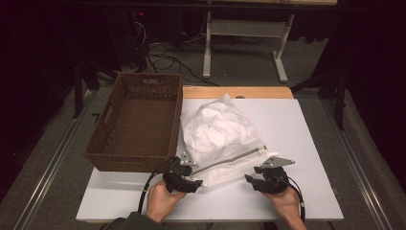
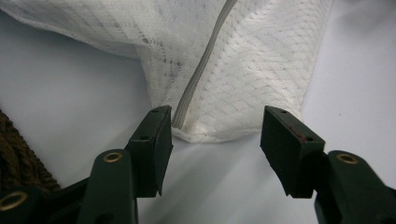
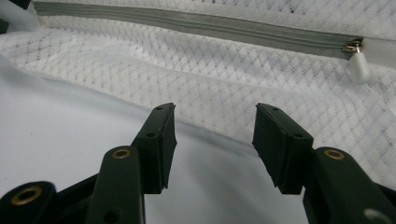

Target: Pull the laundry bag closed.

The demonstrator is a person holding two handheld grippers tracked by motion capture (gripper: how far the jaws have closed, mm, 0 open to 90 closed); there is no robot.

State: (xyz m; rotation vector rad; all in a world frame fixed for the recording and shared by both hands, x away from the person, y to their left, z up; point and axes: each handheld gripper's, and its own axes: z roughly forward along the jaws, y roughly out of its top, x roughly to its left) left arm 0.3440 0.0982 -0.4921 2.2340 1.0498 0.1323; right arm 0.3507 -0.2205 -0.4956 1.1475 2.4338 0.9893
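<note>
A white mesh laundry bag [image 1: 220, 136], stuffed with white cloth and closed by a grey zipper [image 1: 230, 160], lies on the white worktop [image 1: 297, 139], toward its middle and just right of a dark brown woven basket [image 1: 136, 122]. The basket stands at the worktop's left edge, and the bag's left side lies close against its wall.

The left claw [image 1: 194, 183], held in the person's left hand [image 1: 160, 201], sits at the bag's near left corner. In the left gripper view its two black jaws stand apart, released, with the bag's corner [image 2: 224, 126] and the end of the grey zipper [image 2: 201, 70] lying just ahead of the gap; the pads do not press on the fabric. A strip of the brown basket [image 2: 18, 158] shows at the left edge of that view.

The right claw [image 1: 253, 181], held in the right hand [image 1: 287, 203], rests low over the worktop near the bag's near right edge. Its jaws are spread wide and released, with bare worktop between them. In the right gripper view the mesh [image 3: 210, 88] spreads just beyond the jaw tips, the zipper band [image 3: 196, 25] runs across the top, and its small white pull tab [image 3: 358, 67] hangs at the right end, well apart from the pads.
</note>
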